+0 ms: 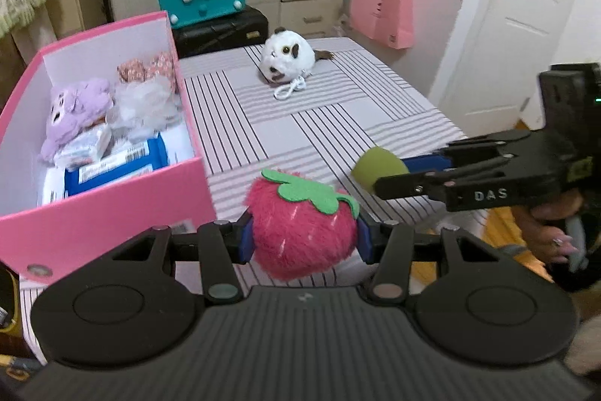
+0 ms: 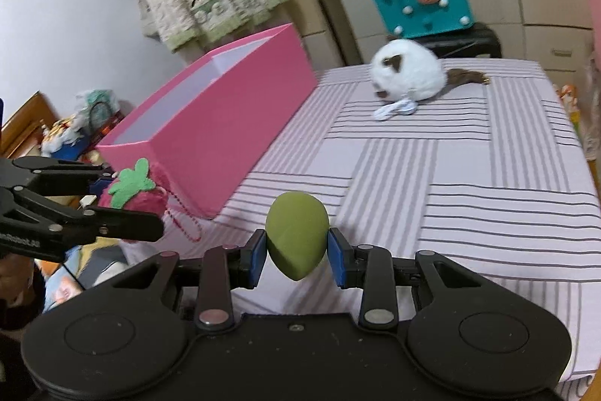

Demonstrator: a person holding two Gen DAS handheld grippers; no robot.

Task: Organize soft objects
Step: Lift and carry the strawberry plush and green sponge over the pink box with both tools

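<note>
Left gripper (image 1: 305,240): jaws closed on the strawberry plush (image 1: 302,224), blue pads pressing its fuzzy sides at 9 and 3 o'clock; the toy is lifted clear of the striped cover.
Right gripper (image 2: 296,252): jaws narrow, clamped on the green sponge (image 2: 296,235), an egg-shaped piece held point down between the pads.
Pink box (image 1: 112,205): open-topped, at 10 o'clock from the strawberry in the left wrist view; already holds a purple plush (image 1: 77,111), a white mesh puff and some packets.
White plush (image 1: 287,57): lies on the bed (image 1: 338,123) at 12 o'clock, well apart from both grippers, its cord beside it.
Step, as I judge it: both toys carried toward the box, neither over its opening yet.
Risk, strawberry: its bead chain (image 2: 184,217) dangles below in the right wrist view; it could snag on the box's near wall and drag the toy out of the pads.
Risk, sponge: smooth and tapered, so it may squirt out if squeezed off centre.
Risk, grippers: they sit close side by side; converging on the box together could knock one against the other.
Risk, box: light card near the bed's edge; a bump could shove it.
</note>
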